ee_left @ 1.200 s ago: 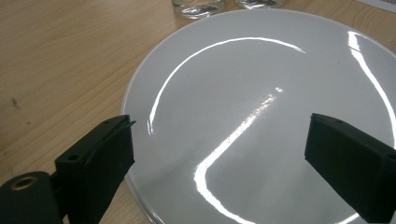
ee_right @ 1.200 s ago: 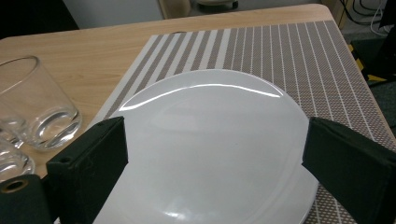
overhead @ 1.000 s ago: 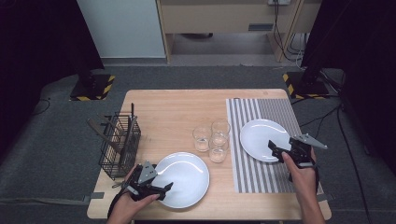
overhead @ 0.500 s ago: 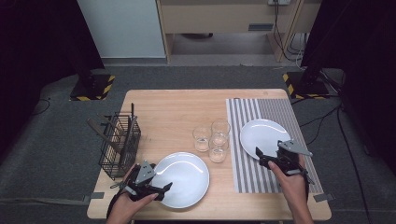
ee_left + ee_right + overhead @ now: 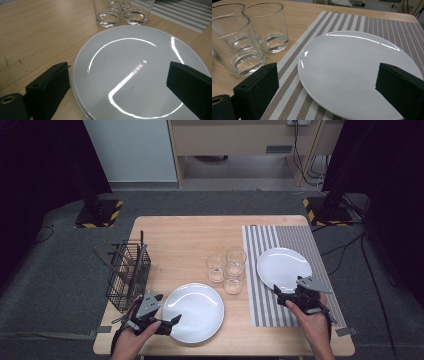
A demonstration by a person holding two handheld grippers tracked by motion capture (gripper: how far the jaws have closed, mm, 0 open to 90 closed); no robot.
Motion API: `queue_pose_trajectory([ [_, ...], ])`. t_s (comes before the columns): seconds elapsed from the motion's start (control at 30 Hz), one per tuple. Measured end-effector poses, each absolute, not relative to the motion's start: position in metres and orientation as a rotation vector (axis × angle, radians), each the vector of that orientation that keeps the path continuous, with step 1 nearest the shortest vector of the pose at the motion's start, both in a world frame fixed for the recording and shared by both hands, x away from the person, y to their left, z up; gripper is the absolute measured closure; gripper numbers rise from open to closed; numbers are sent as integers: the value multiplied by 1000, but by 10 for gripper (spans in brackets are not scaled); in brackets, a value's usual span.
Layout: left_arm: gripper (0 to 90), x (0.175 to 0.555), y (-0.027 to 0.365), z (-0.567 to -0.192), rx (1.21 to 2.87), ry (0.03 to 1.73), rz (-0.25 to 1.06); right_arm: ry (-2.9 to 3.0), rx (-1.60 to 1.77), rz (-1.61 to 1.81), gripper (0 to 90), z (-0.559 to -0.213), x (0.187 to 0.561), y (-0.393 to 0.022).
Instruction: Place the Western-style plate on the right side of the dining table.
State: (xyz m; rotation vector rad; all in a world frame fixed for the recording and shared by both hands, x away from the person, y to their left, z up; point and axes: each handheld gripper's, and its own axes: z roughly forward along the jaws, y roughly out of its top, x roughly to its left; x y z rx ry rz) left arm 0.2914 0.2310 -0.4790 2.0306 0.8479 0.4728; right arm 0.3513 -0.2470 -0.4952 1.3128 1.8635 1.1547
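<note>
A white plate [image 5: 193, 311] lies on the bare wood at the table's front left. My left gripper [image 5: 167, 311] is at its left rim, open, with the plate [image 5: 140, 75] spanning the gap between the wide-spread jaws of the left gripper [image 5: 120, 72]. A second white plate [image 5: 284, 268] rests on a striped placemat [image 5: 265, 310] at the right. My right gripper [image 5: 280, 296] is open at that plate's near edge. In the right gripper view the plate [image 5: 357, 72] lies ahead between the jaws of the right gripper [image 5: 328, 72]. Neither gripper holds anything.
Three empty glasses [image 5: 227, 267] stand clustered between the plates; they also show as glasses [image 5: 120, 12] and glasses [image 5: 249, 35] in the gripper views. A black wire basket [image 5: 128, 275] holding utensils sits at the table's left edge.
My right gripper has moved left and toward the person, coming down to the near edge of the plate on the mat. The left gripper has stayed at its plate.
</note>
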Motion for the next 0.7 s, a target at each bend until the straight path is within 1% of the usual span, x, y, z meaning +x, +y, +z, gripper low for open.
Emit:
queue_pose_trajectory([
  [0.27,44,293,230,-457,2007,833,503,1907,1300,1160,49,-497,346,-237],
  [0.37,43,294,229,-448,2005,831,506,1902,1301,1161,62,-497,345,-237],
  [0.5,40,292,229,-438,1985,848,506,1908,1295,1157,79,-498,344,-236],
  [0.7,39,291,233,-423,1980,871,531,1918,1288,1148,81,-499,344,-234],
])
